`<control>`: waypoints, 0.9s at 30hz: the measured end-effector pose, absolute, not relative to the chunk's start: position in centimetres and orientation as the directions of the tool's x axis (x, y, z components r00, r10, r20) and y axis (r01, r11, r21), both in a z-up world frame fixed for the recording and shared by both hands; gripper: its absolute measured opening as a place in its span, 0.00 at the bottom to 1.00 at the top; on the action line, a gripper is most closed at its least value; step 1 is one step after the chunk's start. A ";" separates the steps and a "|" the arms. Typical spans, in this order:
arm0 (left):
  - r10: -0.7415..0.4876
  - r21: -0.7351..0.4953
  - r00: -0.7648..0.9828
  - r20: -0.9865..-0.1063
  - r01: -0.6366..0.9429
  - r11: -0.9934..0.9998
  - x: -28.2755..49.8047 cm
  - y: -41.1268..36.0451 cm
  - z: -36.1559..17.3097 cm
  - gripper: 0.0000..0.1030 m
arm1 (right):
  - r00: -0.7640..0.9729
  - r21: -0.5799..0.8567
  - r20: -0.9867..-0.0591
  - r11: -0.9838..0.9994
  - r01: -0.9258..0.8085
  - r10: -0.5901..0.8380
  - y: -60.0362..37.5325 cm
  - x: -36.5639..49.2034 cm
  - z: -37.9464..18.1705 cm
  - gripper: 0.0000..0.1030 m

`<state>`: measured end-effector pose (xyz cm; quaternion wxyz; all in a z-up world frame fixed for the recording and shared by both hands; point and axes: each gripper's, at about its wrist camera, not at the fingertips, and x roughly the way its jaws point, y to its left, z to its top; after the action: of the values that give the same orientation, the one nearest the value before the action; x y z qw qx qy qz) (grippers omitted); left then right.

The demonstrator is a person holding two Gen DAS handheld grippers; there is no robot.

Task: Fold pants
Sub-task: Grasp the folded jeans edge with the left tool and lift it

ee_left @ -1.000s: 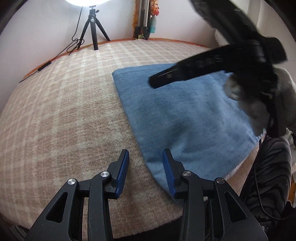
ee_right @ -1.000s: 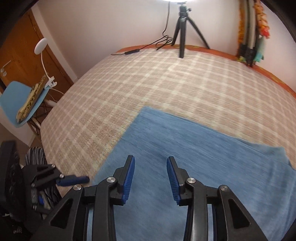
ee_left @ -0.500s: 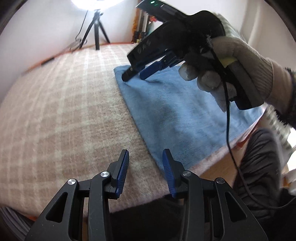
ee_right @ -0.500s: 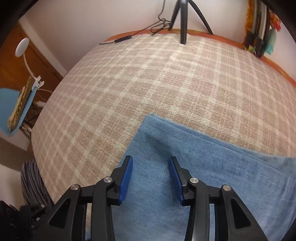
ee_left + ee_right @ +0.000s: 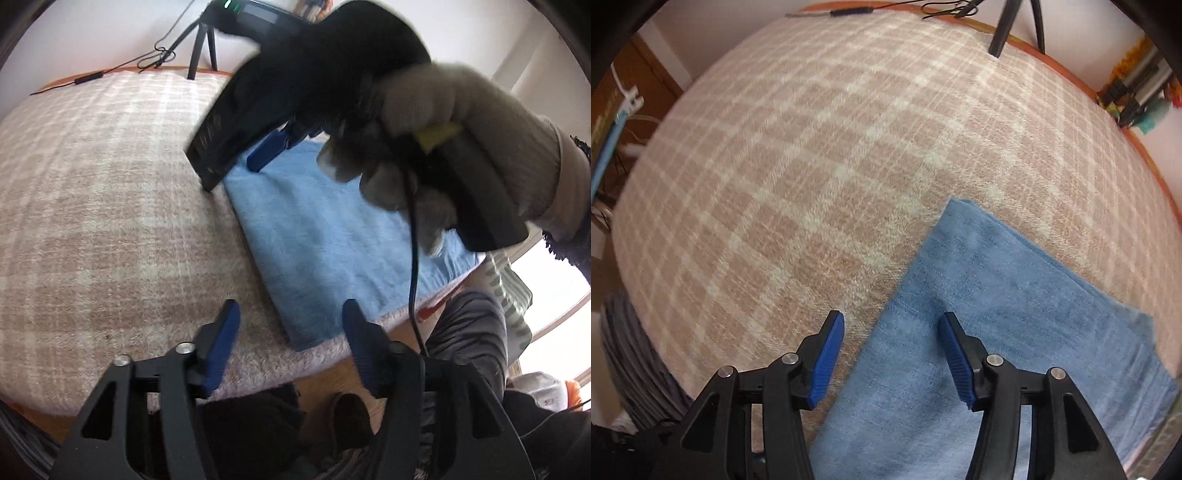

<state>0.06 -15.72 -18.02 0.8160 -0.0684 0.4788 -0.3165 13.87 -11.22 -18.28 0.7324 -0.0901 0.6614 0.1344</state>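
The blue pants (image 5: 325, 240) lie folded flat in a rectangle on a beige plaid blanket (image 5: 103, 206). My left gripper (image 5: 290, 334) is open and empty, just above the near corner of the pants at the bed's front edge. My right gripper (image 5: 892, 343) is open and empty, straddling the left long edge of the pants (image 5: 1008, 332). In the left wrist view the right gripper (image 5: 236, 162) shows held by a gloved hand (image 5: 443, 147) over the far end of the pants, hiding that part.
A light tripod (image 5: 201, 51) and black cables (image 5: 155, 59) stand at the back of the bed by the wall. The bed's front edge (image 5: 332, 369) drops to a wooden floor. A person's legs (image 5: 465, 332) are at the right.
Both grippers have opened wider. The right gripper moved left from over the pants to their left edge. The left gripper drew back toward the bed's front edge and the near corner.
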 end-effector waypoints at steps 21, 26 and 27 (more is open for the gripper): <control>-0.652 -0.515 0.356 -0.669 0.411 0.752 2.4 -19.6 -17.6 0.19 | 0.162 0.279 -0.936 0.939 -0.201 0.313 -17.7 14.2 -12.9 0.08; -0.655 -0.478 0.385 -0.650 0.463 0.747 1.9 -21.1 -16.1 0.18 | 0.147 0.226 -0.952 0.942 -0.248 0.267 -16.6 14.7 -12.8 0.40; -0.655 -0.475 0.392 -0.646 0.466 0.746 1.7 -21.3 -15.9 0.18 | 0.141 0.218 -0.955 0.942 -0.254 0.259 -16.4 14.8 -13.0 0.40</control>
<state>1.70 -21.31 -15.90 0.8270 -0.1087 0.4350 -0.3391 14.84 -16.39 -13.05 0.7554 0.0020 0.6328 0.1701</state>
